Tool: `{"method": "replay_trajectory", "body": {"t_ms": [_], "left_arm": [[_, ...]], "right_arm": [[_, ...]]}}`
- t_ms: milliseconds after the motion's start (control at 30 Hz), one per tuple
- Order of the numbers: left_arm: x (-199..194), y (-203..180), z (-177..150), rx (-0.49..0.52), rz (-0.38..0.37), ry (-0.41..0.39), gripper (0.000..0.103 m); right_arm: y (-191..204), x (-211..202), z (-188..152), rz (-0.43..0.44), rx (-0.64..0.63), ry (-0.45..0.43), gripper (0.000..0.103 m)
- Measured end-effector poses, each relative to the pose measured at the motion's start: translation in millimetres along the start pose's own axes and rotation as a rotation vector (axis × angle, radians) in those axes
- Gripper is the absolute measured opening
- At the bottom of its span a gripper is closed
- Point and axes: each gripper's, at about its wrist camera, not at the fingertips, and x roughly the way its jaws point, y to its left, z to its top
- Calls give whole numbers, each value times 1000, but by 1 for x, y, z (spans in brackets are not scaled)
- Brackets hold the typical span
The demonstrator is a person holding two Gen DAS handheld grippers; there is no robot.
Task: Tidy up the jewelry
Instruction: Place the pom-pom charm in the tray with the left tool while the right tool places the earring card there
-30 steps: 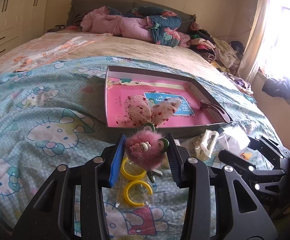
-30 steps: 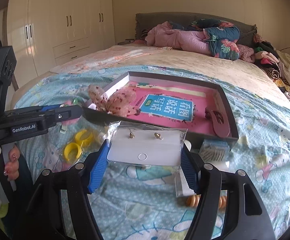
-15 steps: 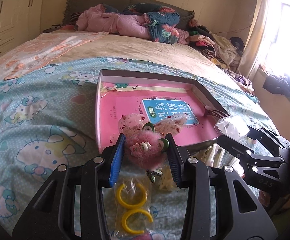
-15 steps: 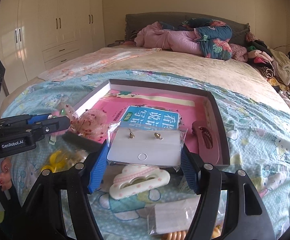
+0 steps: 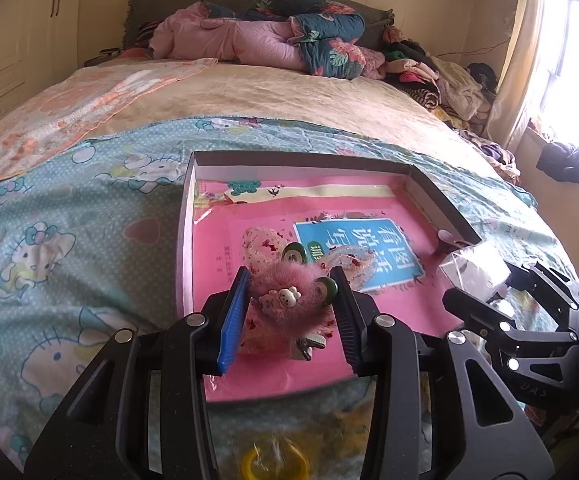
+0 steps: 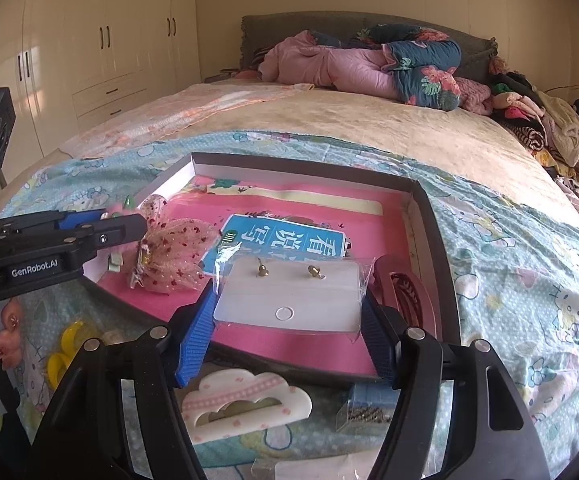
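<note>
My left gripper (image 5: 289,304) is shut on a fuzzy pink hair clip (image 5: 289,306) with green ears, held above the near left part of the shallow box (image 5: 185,216) with a pink lining. It also shows in the right wrist view (image 6: 129,224). A sheer pink bow (image 6: 173,256) lies in the box just below it. My right gripper (image 6: 289,304) is shut on a bagged white earring card (image 6: 287,296) with two gold studs, held over the box's near edge. A pink claw clip (image 6: 405,292) lies in the box at the right.
The box sits on a Hello Kitty bedspread (image 5: 49,248). Near me lie a white cloud-shaped clip (image 6: 245,408), bagged yellow rings (image 6: 65,352), a small bag of dark pins (image 6: 365,412) and another white card (image 6: 329,468). Bedding and clothes are piled at the headboard (image 6: 369,64).
Both grippers have moved forward with their loads. The fuzzy clip has gone from before the box to above its near left part, and the earring card now hangs over the box's near edge.
</note>
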Motion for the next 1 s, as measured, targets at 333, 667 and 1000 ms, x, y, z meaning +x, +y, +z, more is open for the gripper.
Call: {"method": "replay_trajectory", "body": {"t_ms": [333,667,1000], "left_arm": [[26,7,14,-1,26,30,32],[42,9,18,-2,24,58,33],[45,10,20,-6,25,61,33]], "right_arm": [[-5,22,6,-8,8,47,64],[1,40,8,-3,-2,102,66],[6,41,5,24,17,118,74]]}}
